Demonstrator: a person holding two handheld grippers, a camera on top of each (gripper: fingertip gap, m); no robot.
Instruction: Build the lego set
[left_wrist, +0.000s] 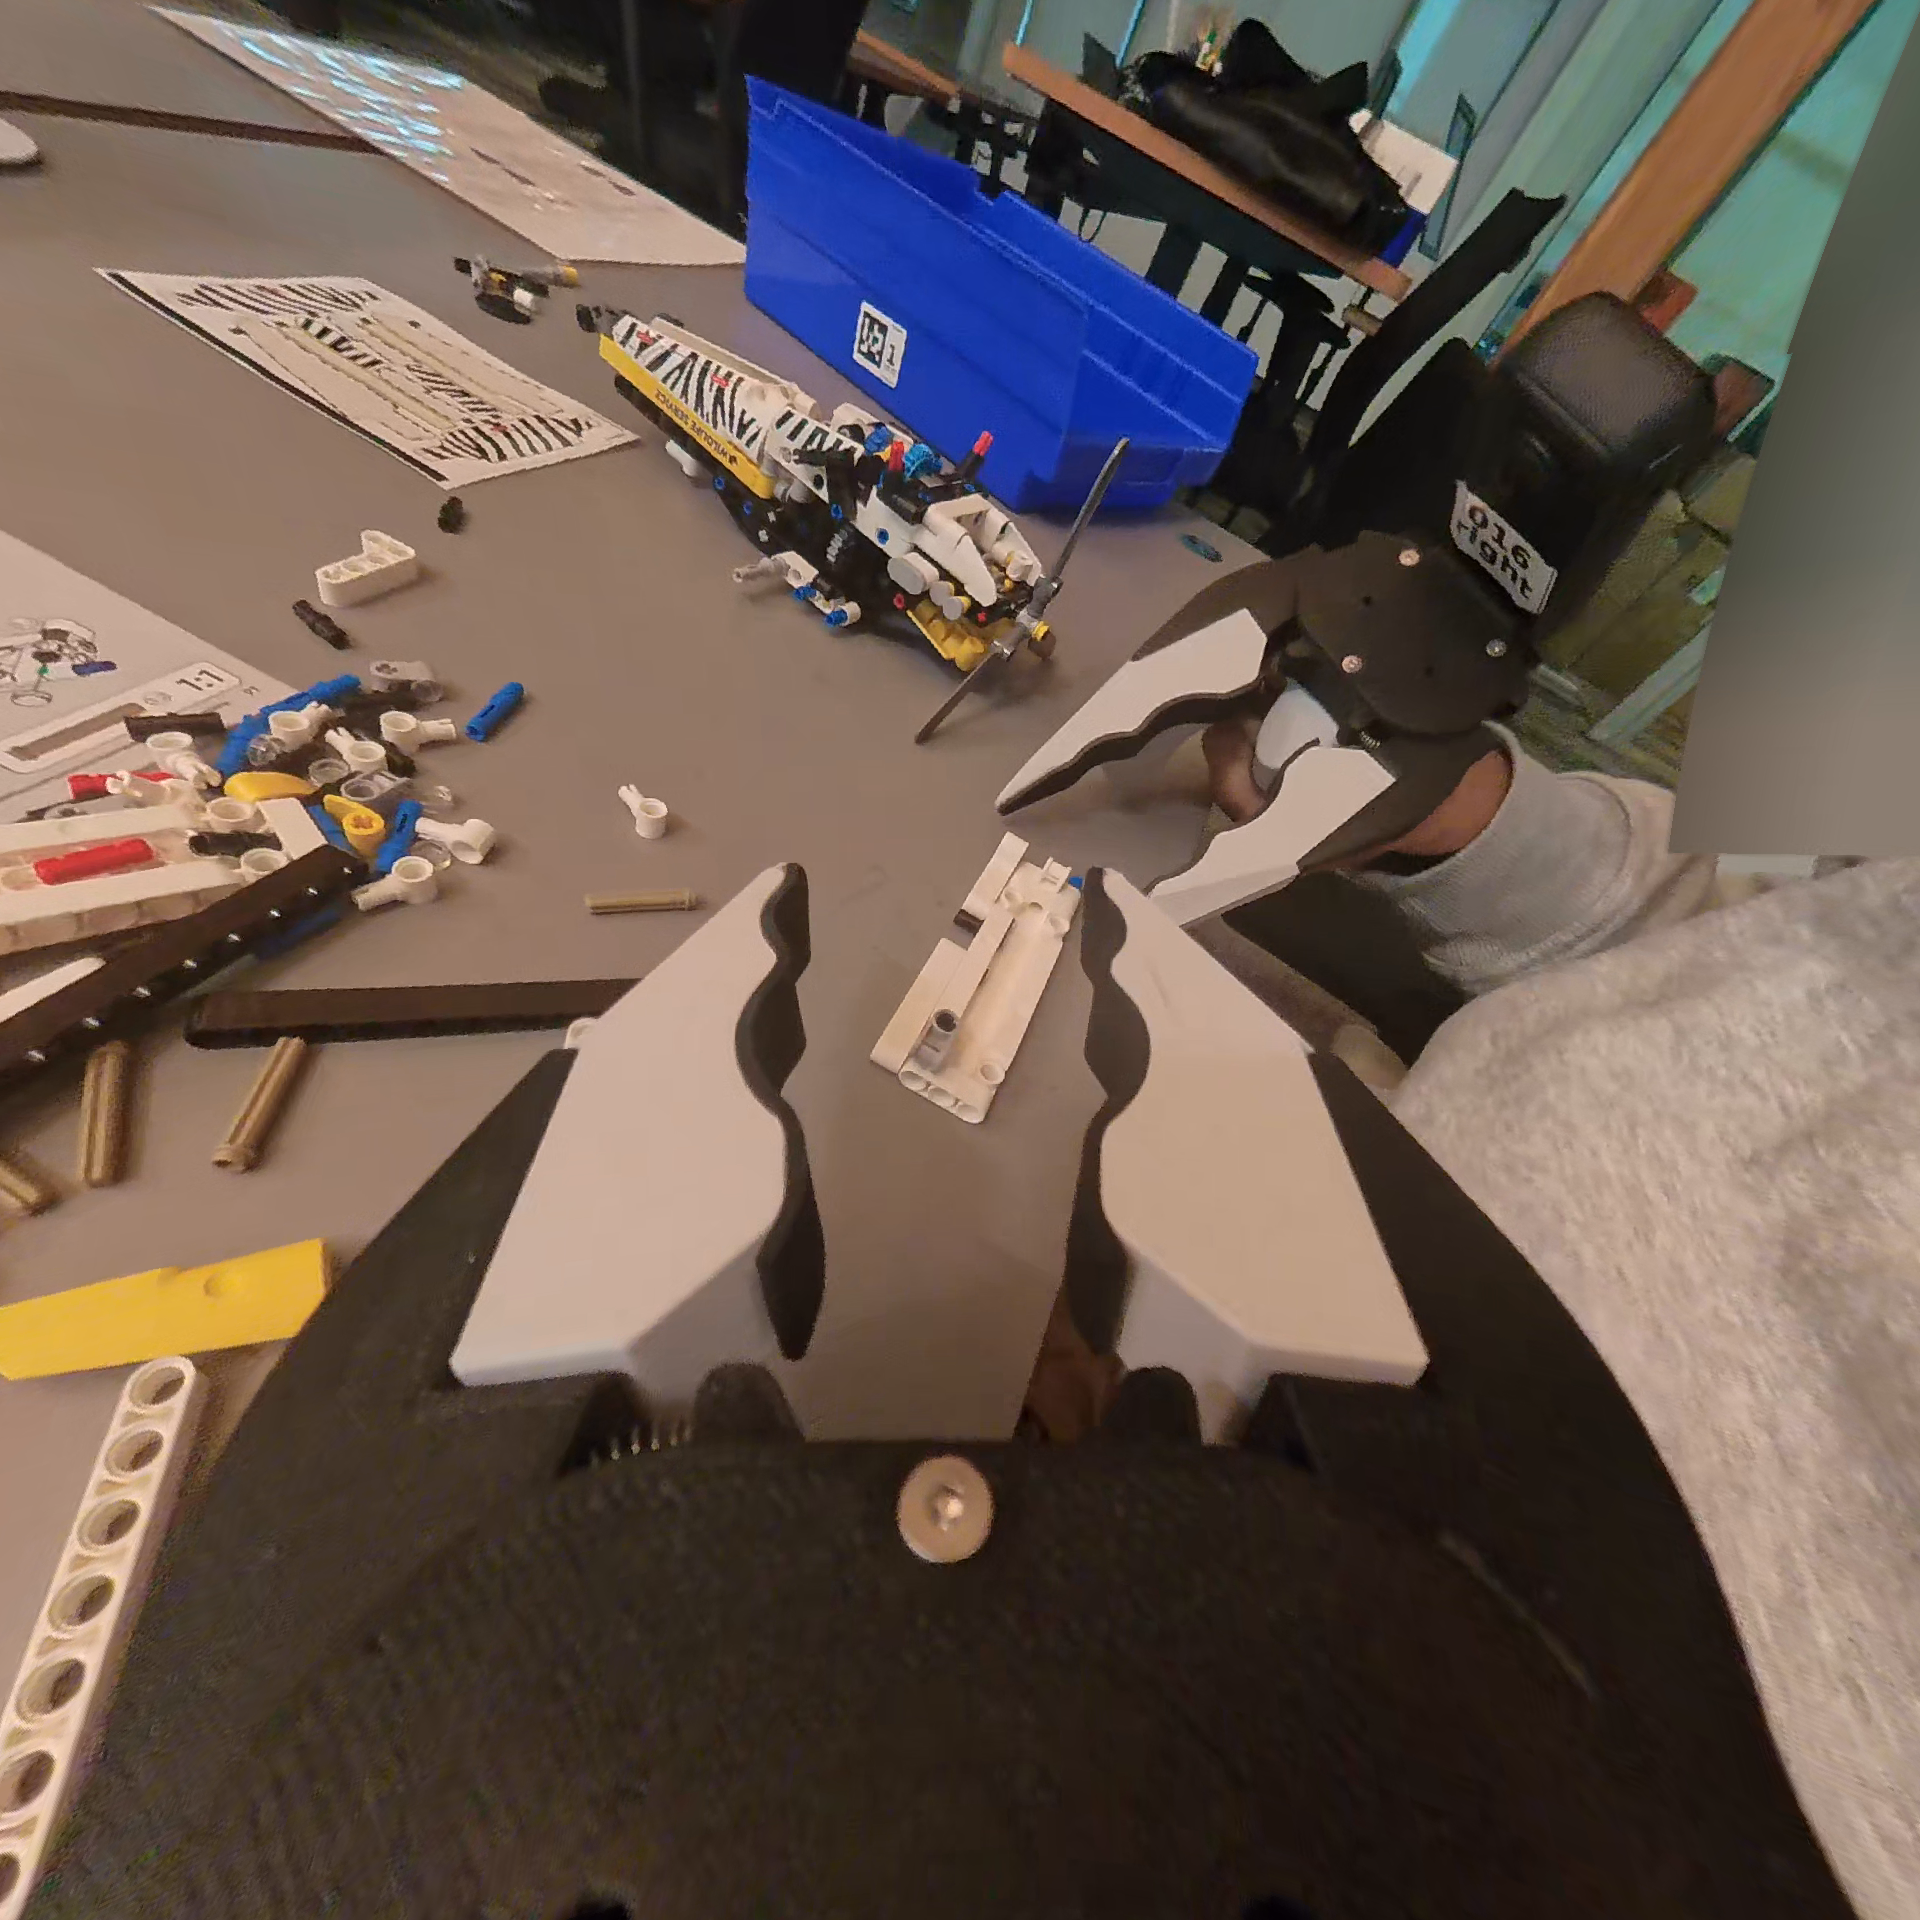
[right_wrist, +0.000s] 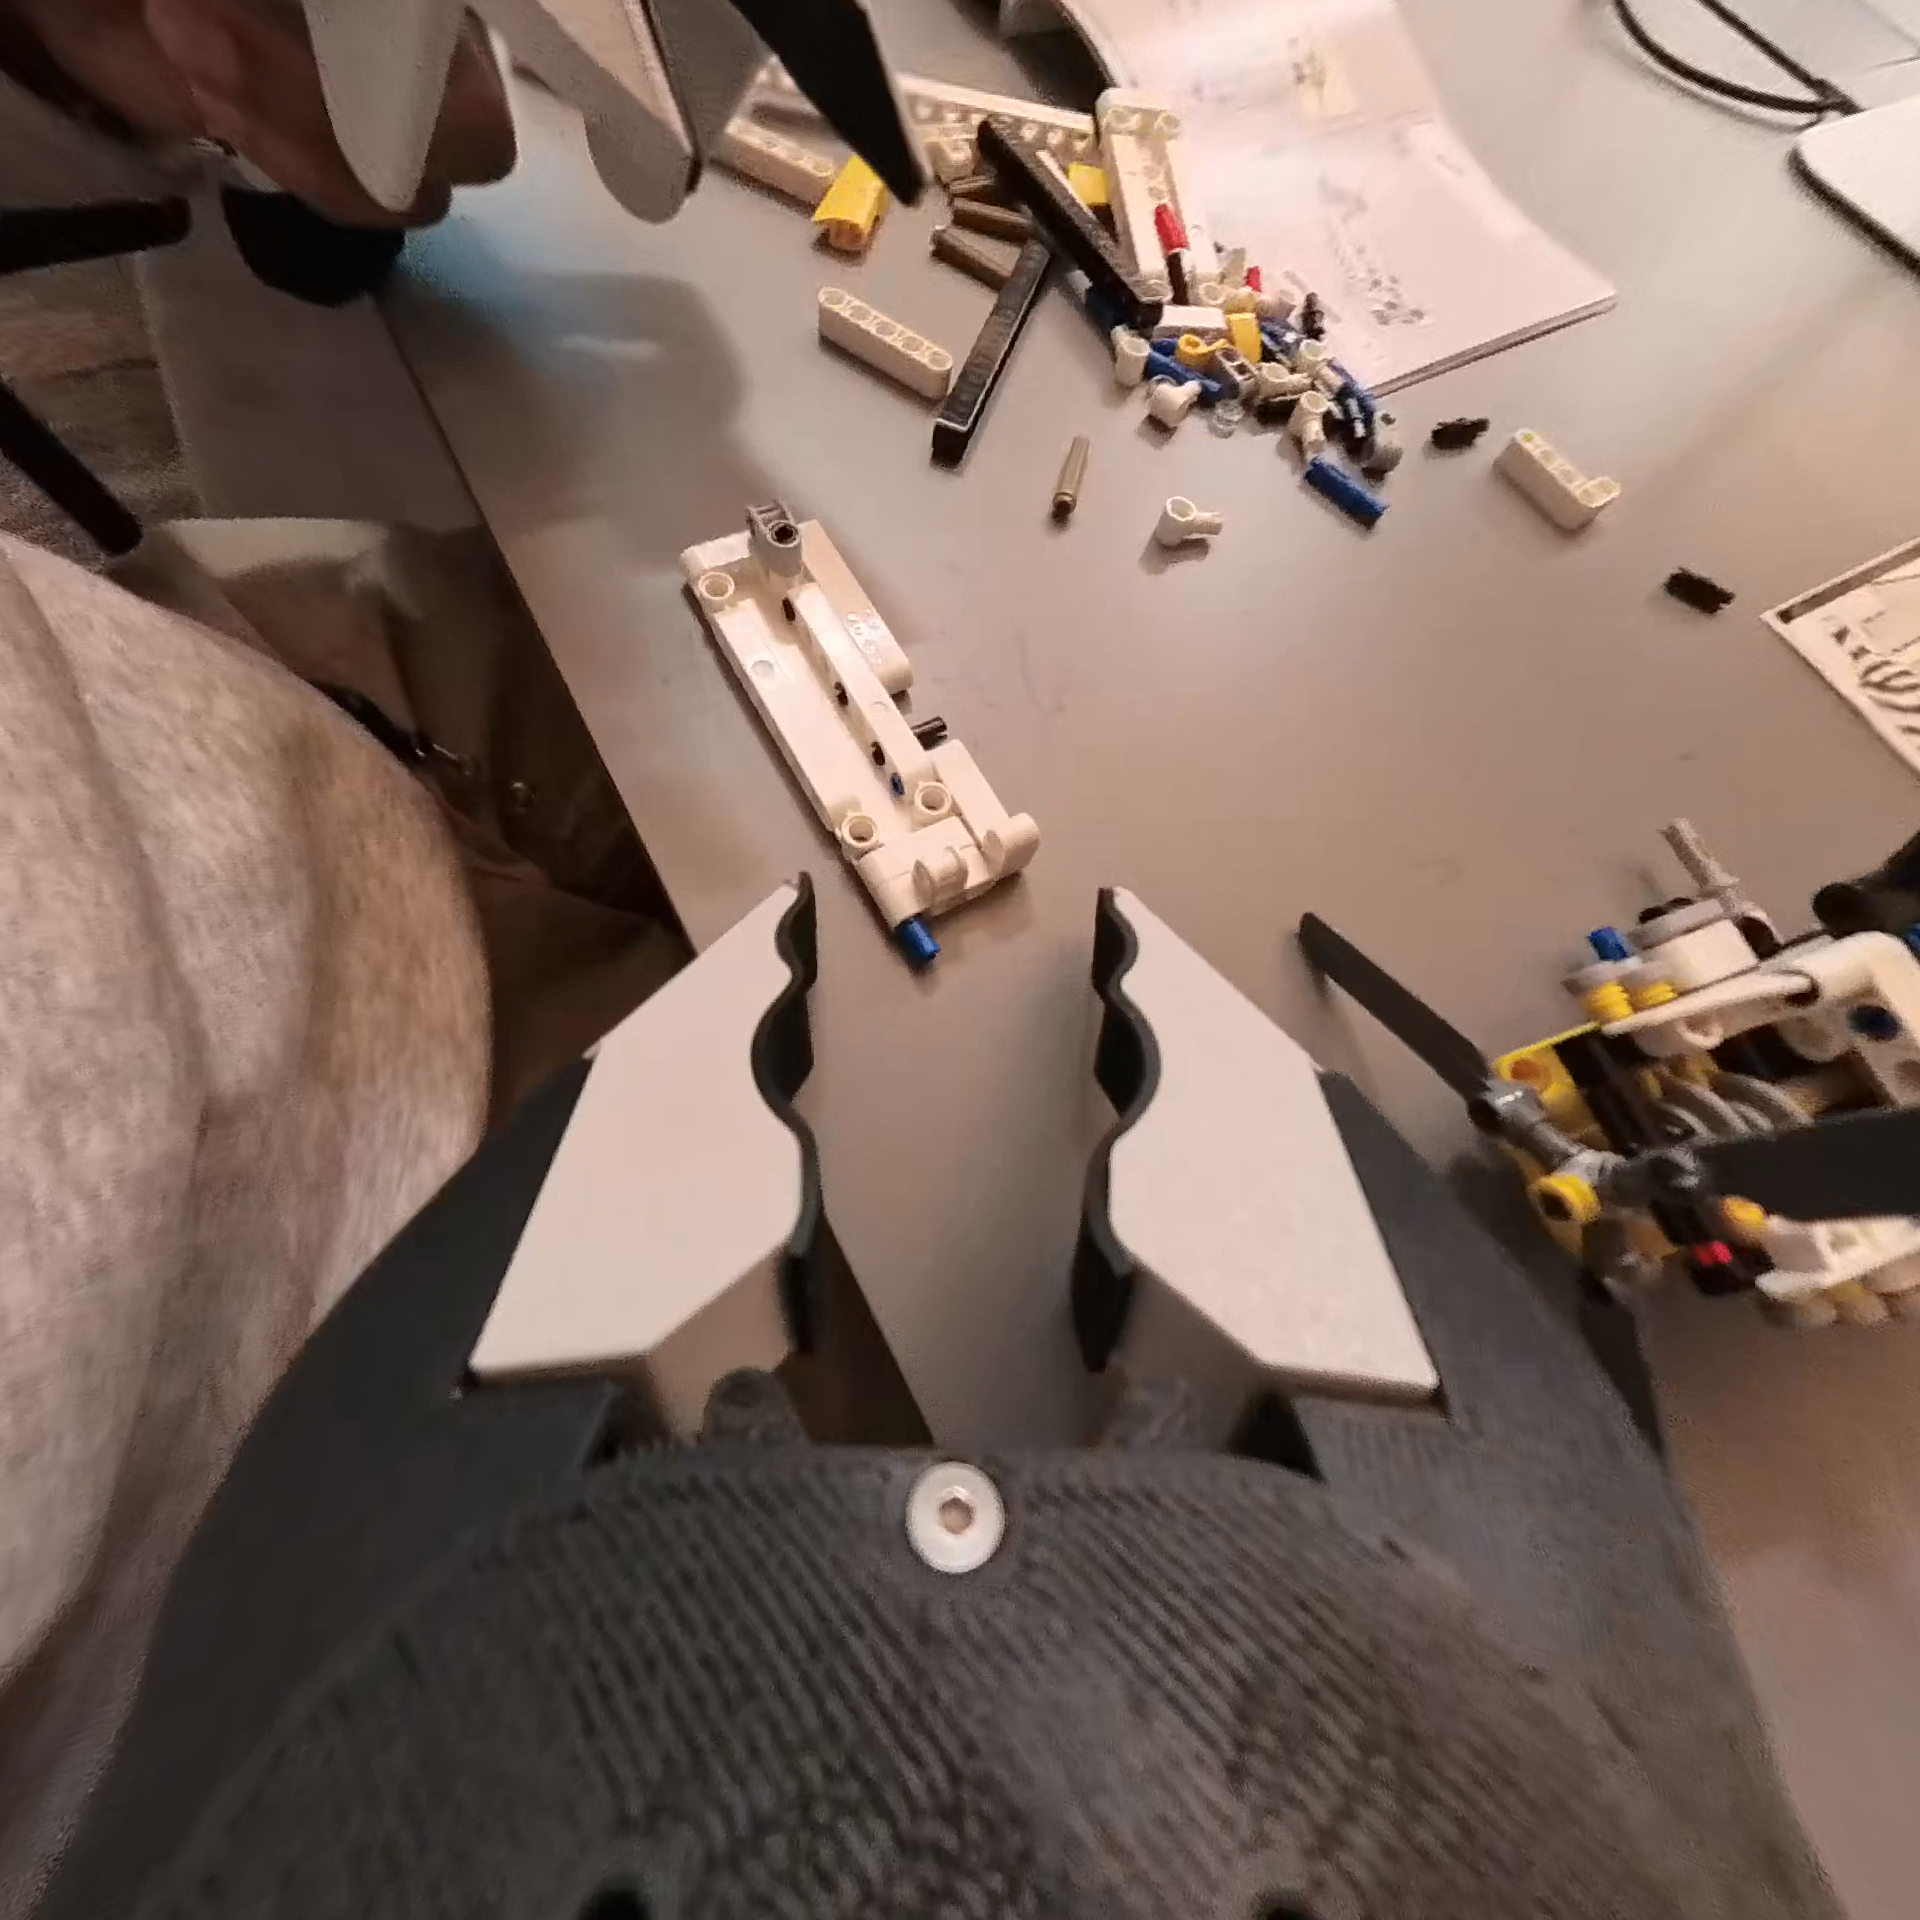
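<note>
A flat white Lego sub-assembly lies on the grey table near its front edge, between my two grippers; it also shows in the right wrist view. My left gripper is open and empty, its tips on either side of the assembly's far end. My right gripper is open and empty, just short of the assembly's blue-pin end; it also shows in the left wrist view. The part-built zebra-striped plane with a black propeller lies behind, and shows in the right wrist view.
A pile of loose pins, beams and connectors lies on the left, over an instruction booklet. A sticker sheet and a blue bin are farther back. A yellow piece and white beam lie near me.
</note>
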